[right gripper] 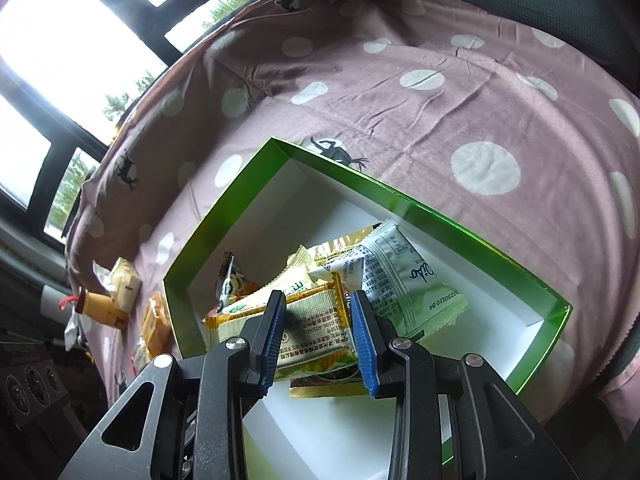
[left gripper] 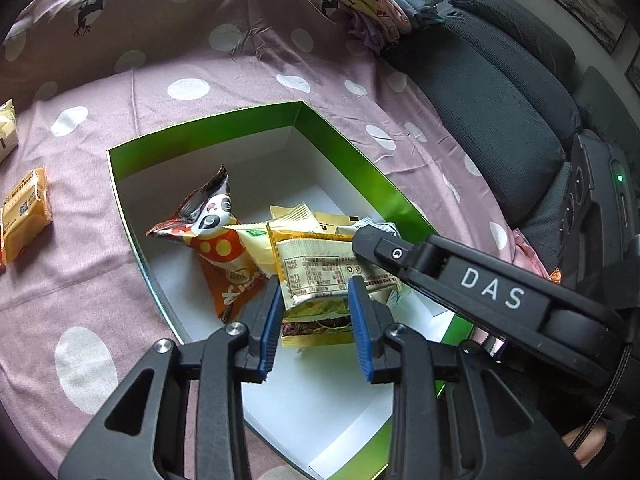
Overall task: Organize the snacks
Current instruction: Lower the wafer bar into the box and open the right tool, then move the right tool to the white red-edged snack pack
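A green box [left gripper: 340, 148] with a white inside lies on the dotted mauve bedspread [left gripper: 200, 60] and holds several snack packets, among them an orange panda packet [left gripper: 216, 232]. My left gripper [left gripper: 315, 284] hangs low over the box's near half, blue pads pressed on both sides of a cream, yellow-edged packet [left gripper: 320, 272]. My right gripper [left gripper: 362, 240] reaches in from the right to the far end of the pile. In the right wrist view my right gripper [right gripper: 317, 298] is shut on a cream, yellow-edged packet [right gripper: 312, 320] above the box [right gripper: 400, 196], beside a white packet [right gripper: 396, 276].
Loose packets lie on the bedspread left of the box: an orange one [left gripper: 26, 212] and a pale one [left gripper: 6, 128]. A small brown bottle [right gripper: 96, 308] lies farther left. Dark seat cushions [left gripper: 500, 100] border the right side. Folded clothes [left gripper: 368, 0] are piled at the back.
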A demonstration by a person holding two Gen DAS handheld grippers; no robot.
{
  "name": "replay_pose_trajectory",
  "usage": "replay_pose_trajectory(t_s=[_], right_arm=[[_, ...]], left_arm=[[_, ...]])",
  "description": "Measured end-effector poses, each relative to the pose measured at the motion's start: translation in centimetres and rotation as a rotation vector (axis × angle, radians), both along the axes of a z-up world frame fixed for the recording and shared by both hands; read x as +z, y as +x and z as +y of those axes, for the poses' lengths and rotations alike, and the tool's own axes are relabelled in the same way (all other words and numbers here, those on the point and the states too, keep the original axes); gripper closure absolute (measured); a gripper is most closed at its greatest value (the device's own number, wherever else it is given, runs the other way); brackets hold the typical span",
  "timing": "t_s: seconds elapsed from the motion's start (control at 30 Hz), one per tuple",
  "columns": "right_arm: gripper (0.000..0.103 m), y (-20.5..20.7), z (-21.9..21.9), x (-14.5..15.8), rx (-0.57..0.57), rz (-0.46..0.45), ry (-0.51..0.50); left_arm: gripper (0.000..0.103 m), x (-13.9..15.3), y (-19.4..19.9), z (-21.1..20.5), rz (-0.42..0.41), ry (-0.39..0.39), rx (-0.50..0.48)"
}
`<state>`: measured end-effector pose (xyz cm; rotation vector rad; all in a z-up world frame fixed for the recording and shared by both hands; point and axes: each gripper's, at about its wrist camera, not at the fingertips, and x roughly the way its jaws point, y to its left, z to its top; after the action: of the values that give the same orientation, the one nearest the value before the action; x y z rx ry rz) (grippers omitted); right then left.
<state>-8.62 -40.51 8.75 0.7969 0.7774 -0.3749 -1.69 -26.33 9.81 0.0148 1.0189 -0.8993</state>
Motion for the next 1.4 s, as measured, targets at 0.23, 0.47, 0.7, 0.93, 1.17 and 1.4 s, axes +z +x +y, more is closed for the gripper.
replay_pose_trajectory(t_s=[0.23, 0.47, 0.7, 0.93, 1.17, 1.4], right_arm=[[0.068, 0.1, 0.1, 0.0, -0.018, 0.012, -0.009], [0.051, -0.3, 0.6, 1.3, -0.054, -0.018, -0.082], [0.044, 0.3, 2.2, 2.5, -0.036, -0.053, -0.127], [0.031, 1.5, 5.2, 3.5, -0.001, -0.039, -0.227], [0.025, 3.9, 10.1, 3.9, 0.118, -0.037, -0.321], [0.024, 5.7, 15.3, 3.9, 0.281, -0.051, -0.384]], left_arm=[[0.067, -0.1, -0.1, 0.5, 0.013, -0.003, 0.0], [0.039, 1.9, 0.1, 4.6, -0.042, -0.029, 0.084], [0.024, 3.2, 2.2, 13.2, -0.05, -0.02, 0.278], [0.022, 1.7, 4.7, 23.6, -0.089, -0.029, 0.631], [0.021, 0.8, 6.1, 30.1, -0.082, -0.043, 0.825], [0.021, -0.7, 7.5, 31.8, -0.063, 0.011, 0.858]])
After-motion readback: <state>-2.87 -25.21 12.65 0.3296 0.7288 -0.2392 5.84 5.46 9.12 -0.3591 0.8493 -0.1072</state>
